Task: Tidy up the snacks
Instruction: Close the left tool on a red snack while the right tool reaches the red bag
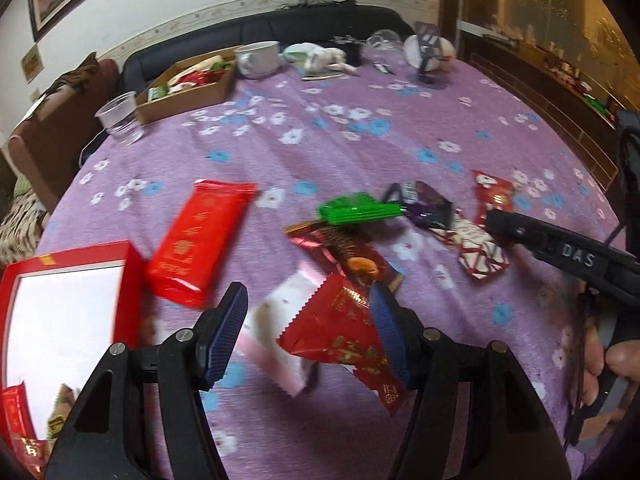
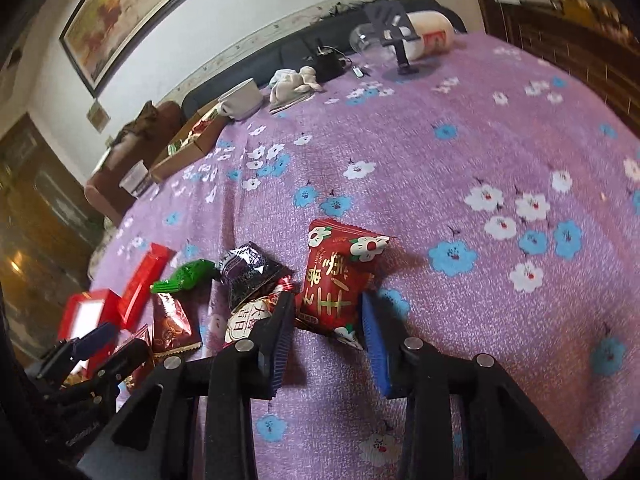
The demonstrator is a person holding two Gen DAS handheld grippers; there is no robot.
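The left gripper (image 1: 308, 336) was spread wide over a red snack packet (image 1: 340, 332) and a pink-white one (image 1: 280, 316), not squeezing either. The right gripper (image 2: 326, 340) stood around a red flower packet (image 2: 340, 276), but I could not tell if it pinched it. More snacks lay on the purple flowered cloth (image 2: 460, 140), near a red box (image 1: 132, 280).

Purple tablecloth (image 2: 460, 152) with white and blue flowers; red box (image 1: 132, 268); green wrapper (image 1: 356, 210).
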